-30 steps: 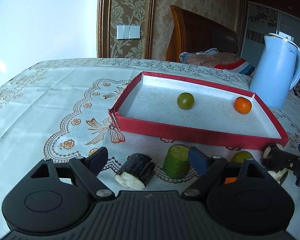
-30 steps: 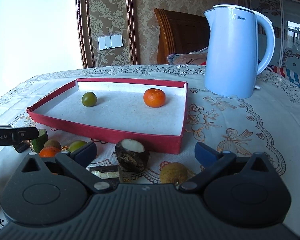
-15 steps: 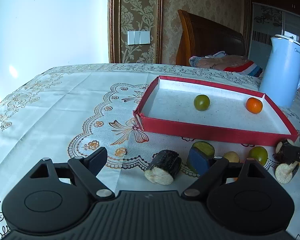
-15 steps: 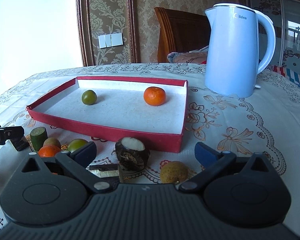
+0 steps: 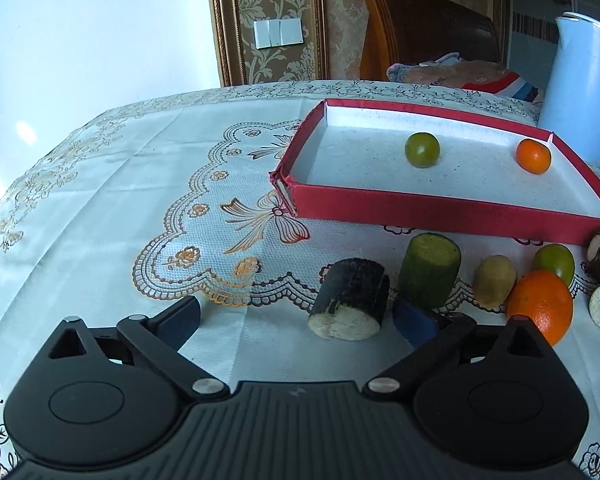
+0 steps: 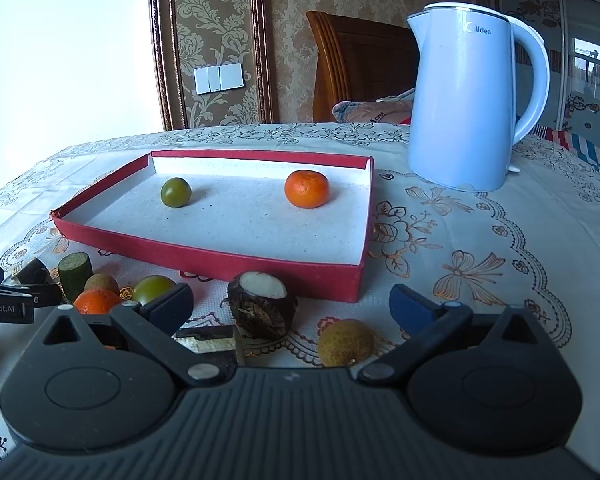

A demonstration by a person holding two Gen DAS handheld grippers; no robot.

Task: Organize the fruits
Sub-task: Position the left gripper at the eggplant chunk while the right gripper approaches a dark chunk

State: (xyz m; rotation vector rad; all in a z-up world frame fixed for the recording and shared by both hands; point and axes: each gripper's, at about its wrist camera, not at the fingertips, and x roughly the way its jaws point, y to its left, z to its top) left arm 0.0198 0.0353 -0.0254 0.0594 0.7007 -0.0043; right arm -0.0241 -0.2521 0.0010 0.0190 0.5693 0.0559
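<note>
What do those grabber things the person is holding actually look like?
Both the left gripper and the right gripper are matte black plastic with a ribbed top, two round discs, silver pivot pins and dark blue pads on the jaws. No cables or sleeves show.

The bench cloth [image 5: 112,184] looked satiny with woven lace motifs. The tray [image 6: 204,258] had matt red card walls and a speckled, papery white floor. At its 2 o'clock, the kettle [image 6: 460,104] was smooth, glossy plastic. The left gripper [image 5: 296,316] wore matt, ribbed black plastic. The headboard [image 6: 356,64] was polished wood.
</note>
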